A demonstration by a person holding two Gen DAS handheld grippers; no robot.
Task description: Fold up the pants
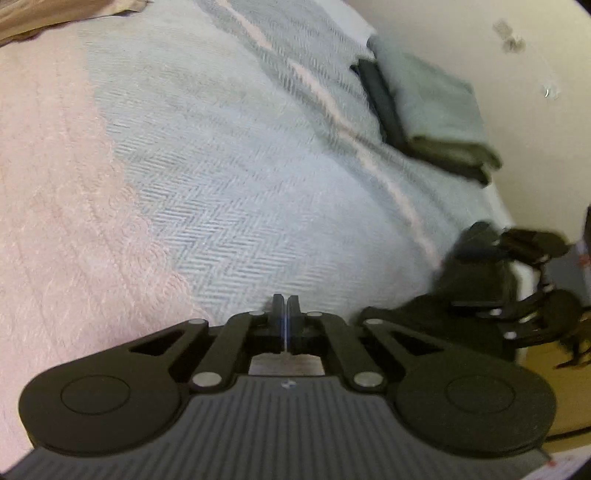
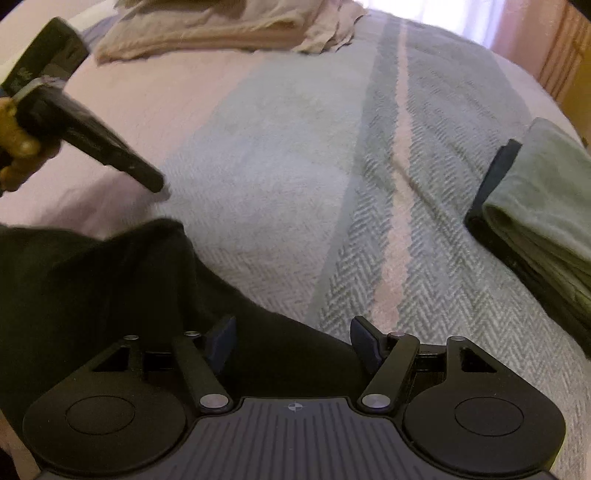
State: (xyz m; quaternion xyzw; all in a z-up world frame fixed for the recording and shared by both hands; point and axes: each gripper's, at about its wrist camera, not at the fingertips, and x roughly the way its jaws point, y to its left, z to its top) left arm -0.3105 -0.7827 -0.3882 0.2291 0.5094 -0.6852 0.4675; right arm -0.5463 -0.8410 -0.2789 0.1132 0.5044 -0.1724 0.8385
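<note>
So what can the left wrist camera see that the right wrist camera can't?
Only the left wrist view shows the wall and the shut left gripper up close. Only the right wrist view shows the beige cloth pile and a hand. Both show the striped blanket, black pants, and folded stack.

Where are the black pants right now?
In the right wrist view the black pants lie bunched at lower left on the bedspread, under the open right claw, away from the folded stack at right.
</note>
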